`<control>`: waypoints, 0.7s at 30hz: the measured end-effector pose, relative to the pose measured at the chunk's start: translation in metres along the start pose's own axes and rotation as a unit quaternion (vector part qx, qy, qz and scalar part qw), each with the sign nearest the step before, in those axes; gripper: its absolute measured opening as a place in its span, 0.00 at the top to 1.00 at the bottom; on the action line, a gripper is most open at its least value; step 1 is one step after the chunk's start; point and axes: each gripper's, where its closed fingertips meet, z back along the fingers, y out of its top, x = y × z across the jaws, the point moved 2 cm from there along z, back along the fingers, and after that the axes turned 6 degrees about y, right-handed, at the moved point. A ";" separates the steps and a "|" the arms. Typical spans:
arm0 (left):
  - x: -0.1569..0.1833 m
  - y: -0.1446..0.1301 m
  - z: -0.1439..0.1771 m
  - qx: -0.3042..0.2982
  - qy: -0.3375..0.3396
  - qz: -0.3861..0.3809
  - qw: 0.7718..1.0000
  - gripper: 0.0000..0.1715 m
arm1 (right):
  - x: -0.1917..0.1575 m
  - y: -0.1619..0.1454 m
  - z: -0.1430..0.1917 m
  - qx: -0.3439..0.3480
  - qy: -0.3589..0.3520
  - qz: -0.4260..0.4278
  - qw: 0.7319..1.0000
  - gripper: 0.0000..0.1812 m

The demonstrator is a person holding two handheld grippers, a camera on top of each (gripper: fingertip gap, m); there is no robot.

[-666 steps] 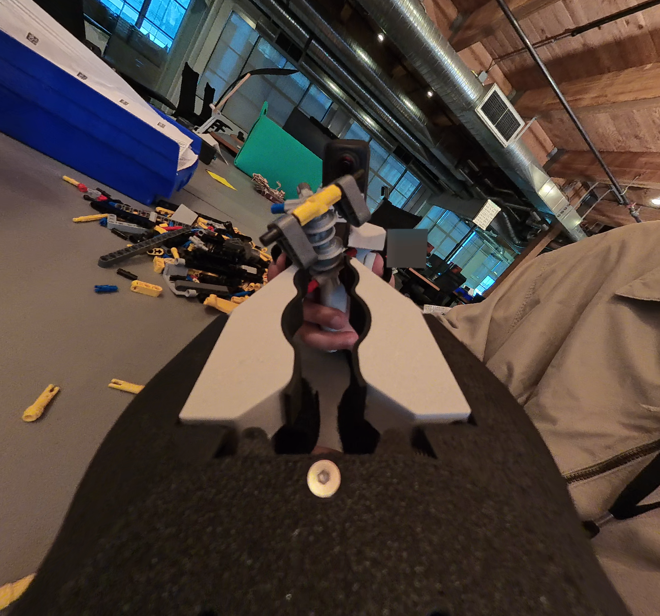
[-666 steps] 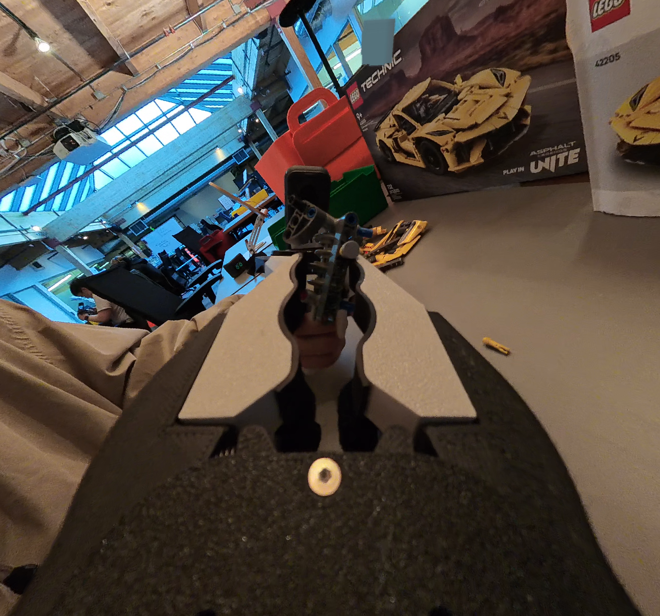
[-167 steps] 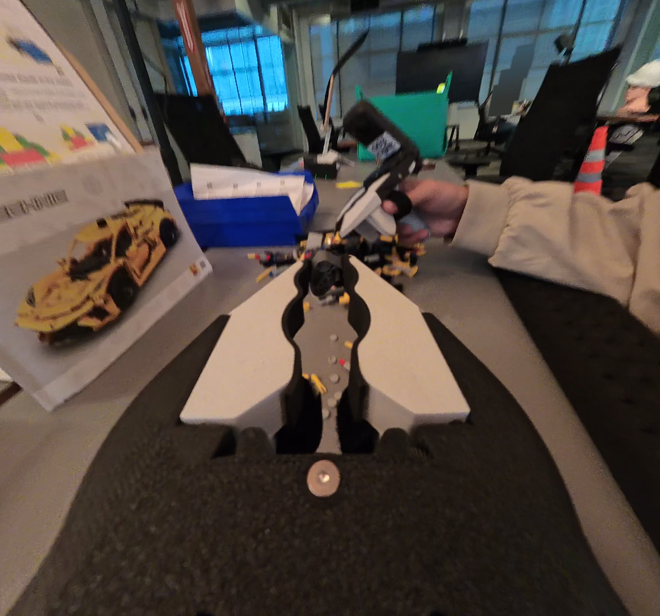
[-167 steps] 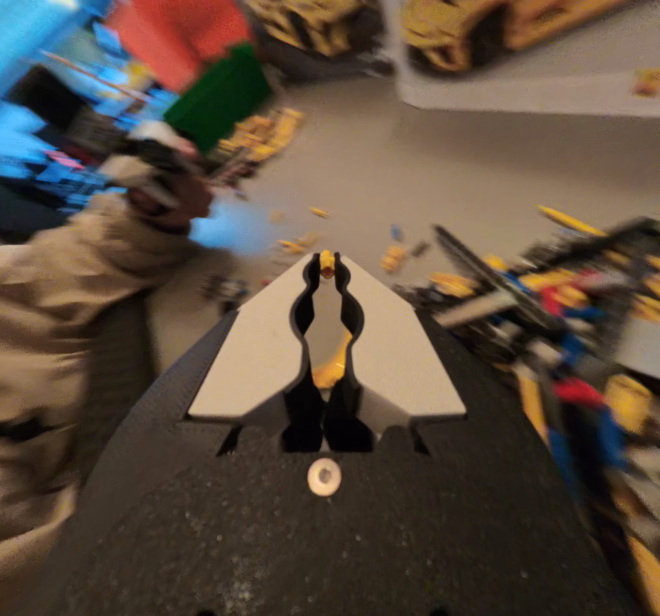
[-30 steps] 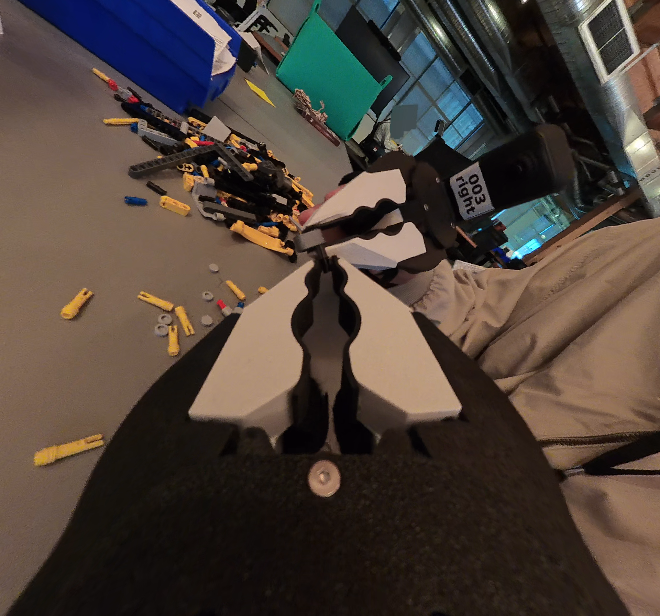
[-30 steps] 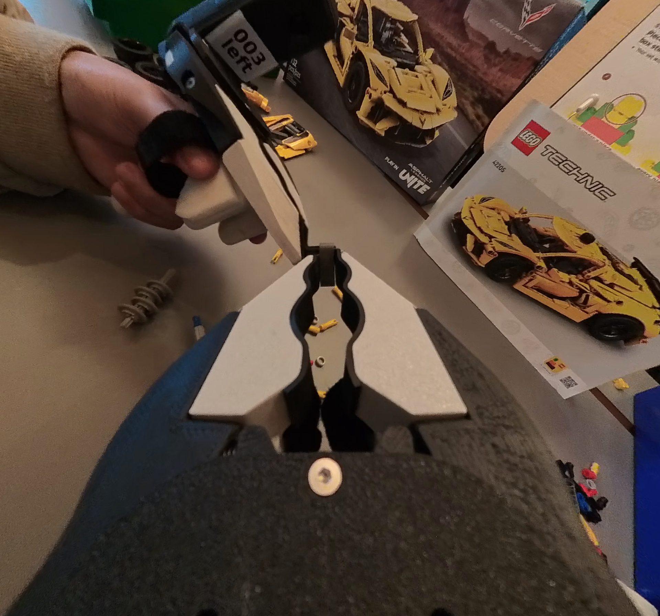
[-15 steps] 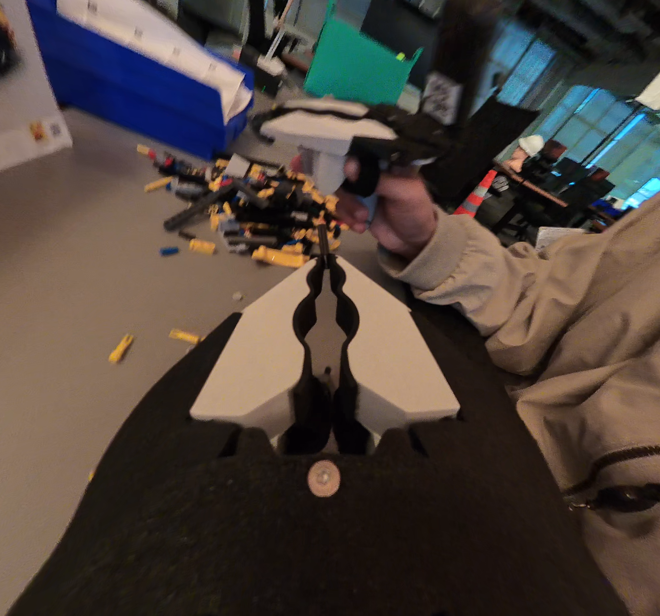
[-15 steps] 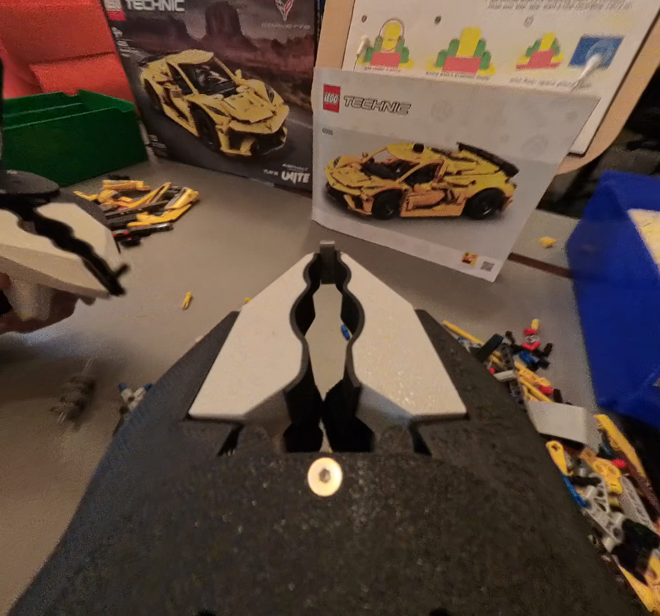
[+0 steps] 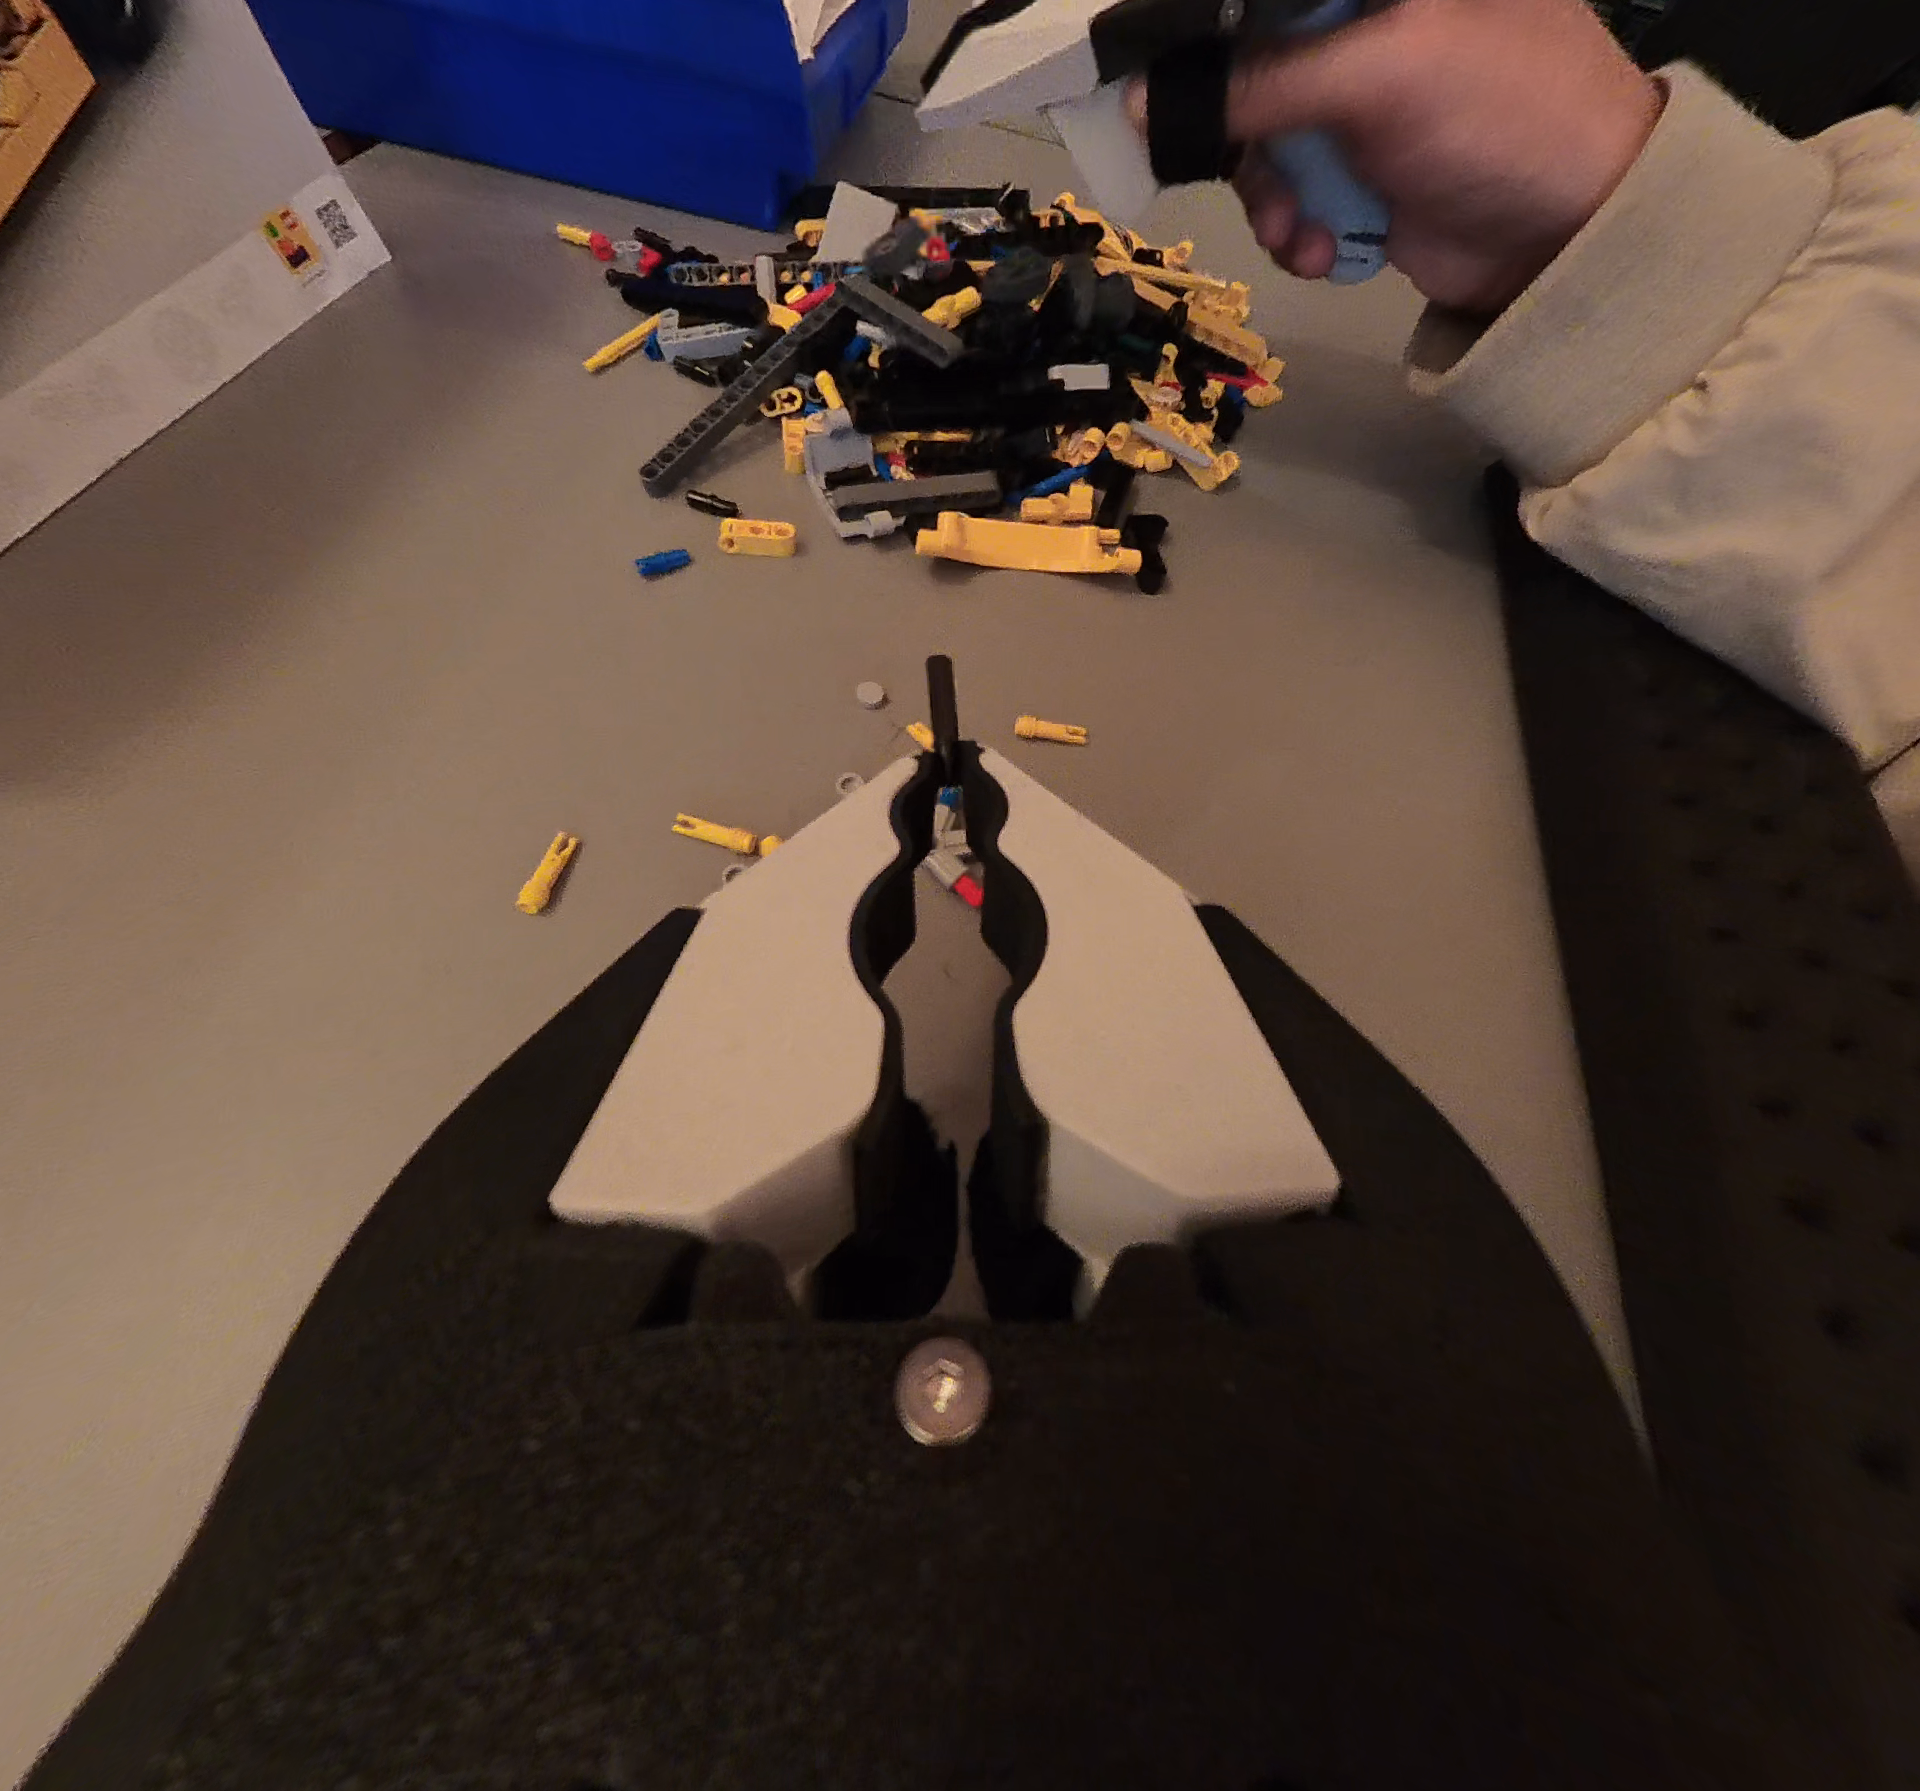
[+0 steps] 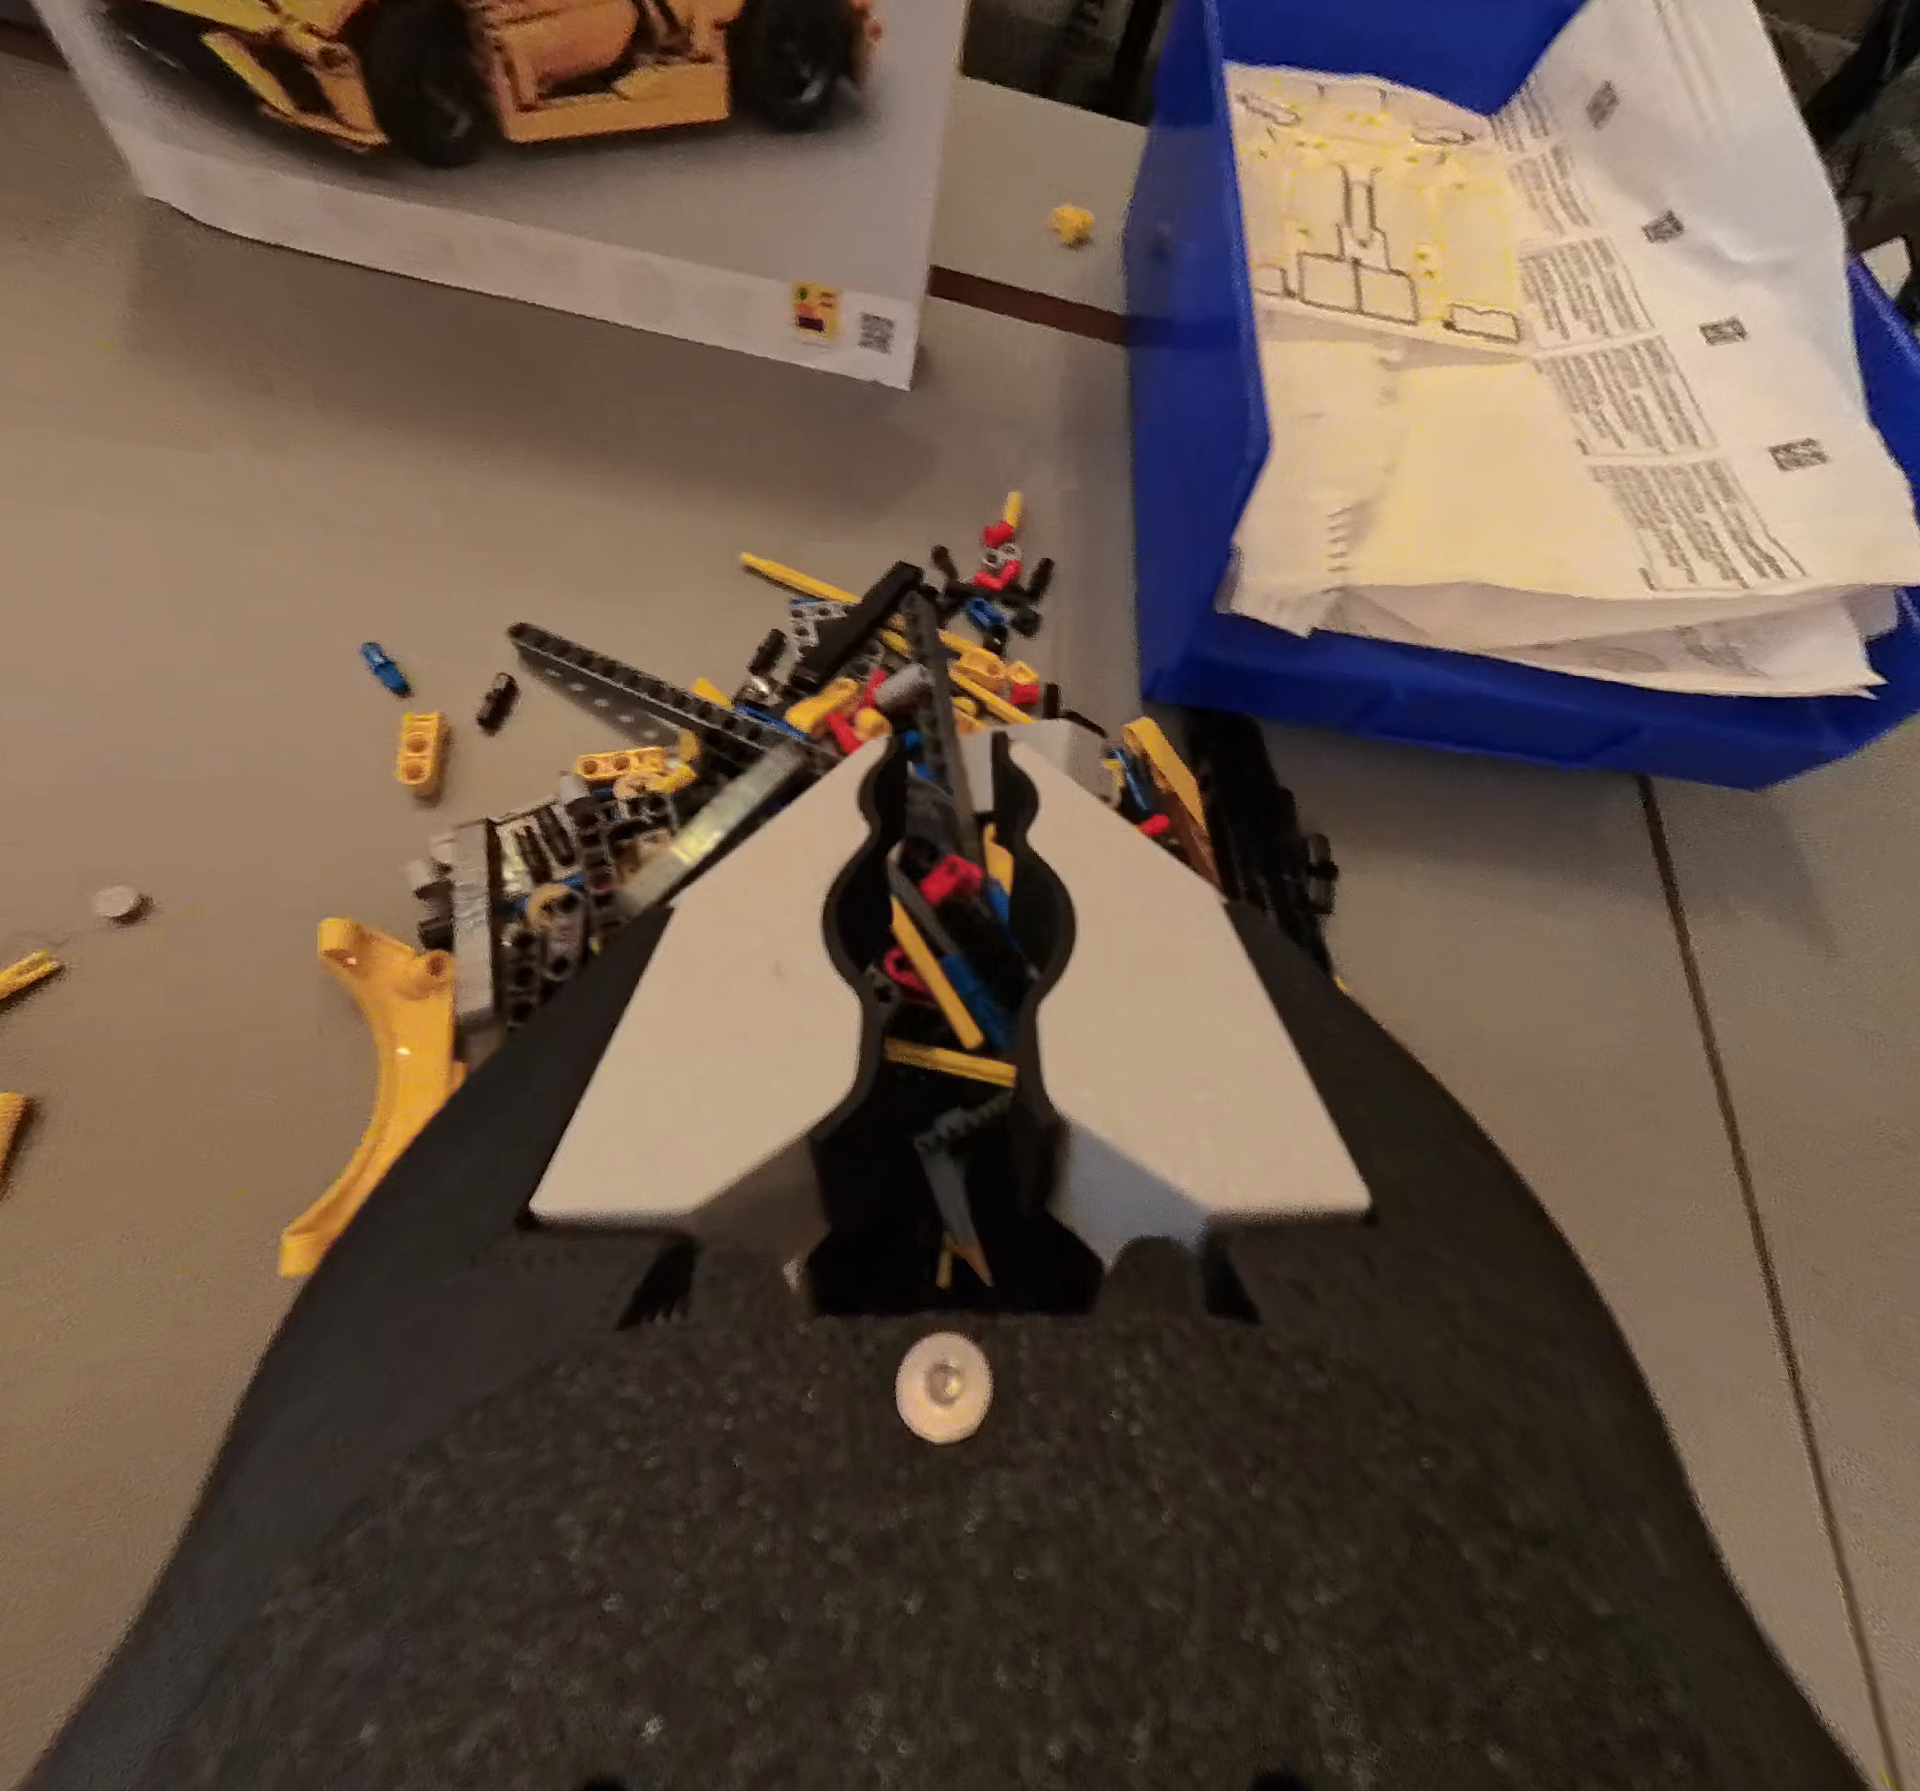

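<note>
L hand-held gripper (image 9: 945,754): tips nearly closed, pinching a thin black axle pin (image 9: 941,702) that sticks out past the tips, centre of the left wrist view, above the grey counter (image 9: 312,702). Small yellow pins (image 9: 1049,729) and a grey round stud (image 9: 871,695) lie scattered on the counter near the tips. Beyond them, upper centre, a pile of black/yellow/grey building parts (image 9: 966,380); a blue bin (image 9: 540,37) with papers sits behind it, upper left.

R hand-held gripper (image 10: 940,754): fingers parted w/ a clear gap, nothing gripped, hanging over the same pile (image 10: 727,785), which shows between and around the fingers. In the left wrist view it appears at top right (image 9: 1039,27), held in a hand (image 9: 1434,131) w/ a beige sleeve (image 9: 1714,370), above the pile's far side.

Right wrist view: the bin (image 10: 1195,391) w/ printed sheets (image 10: 1558,370) at upper right, just beside the pile; a booklet w/ a yellow car picture (image 10: 520,79) at upper left; a curved yellow piece (image 10: 395,1066) at left of the gripper.
</note>
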 end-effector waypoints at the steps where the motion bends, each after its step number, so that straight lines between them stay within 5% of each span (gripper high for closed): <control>1: 0.000 0.000 0.000 -0.001 0.002 -0.001 1.000 0.98 | 0.005 -0.003 0.001 -0.009 -0.004 -0.002 1.000 0.91; 6: 0.000 0.003 0.002 0.010 0.006 -0.008 1.000 0.98 | 0.012 -0.008 0.006 -0.015 0.055 -0.066 0.996 0.83; 8: 0.000 0.011 0.005 0.034 0.011 -0.013 0.999 0.98 | -0.024 0.011 0.014 0.025 0.162 -0.045 0.985 0.83; 11: 0.003 0.023 0.010 0.084 0.027 -0.071 0.994 0.98 | -0.125 0.035 0.037 0.079 0.384 -0.032 0.919 0.77; 14: 0.005 0.026 0.013 0.091 0.057 -0.141 0.984 0.98 | -0.201 0.034 0.045 0.034 0.535 -0.080 0.840 0.77; 17: 0.008 0.025 0.013 0.086 0.073 -0.179 0.977 0.98 | -0.228 0.022 0.033 0.002 0.562 -0.089 0.822 0.79; 19: 0.014 0.024 0.012 0.083 0.056 -0.190 0.977 0.98 | -0.235 0.028 0.037 0.027 0.584 -0.127 0.801 0.90; 21: 0.016 0.022 0.009 0.074 0.057 -0.193 0.977 0.98 | -0.234 0.028 0.035 0.040 0.574 -0.128 0.808 0.99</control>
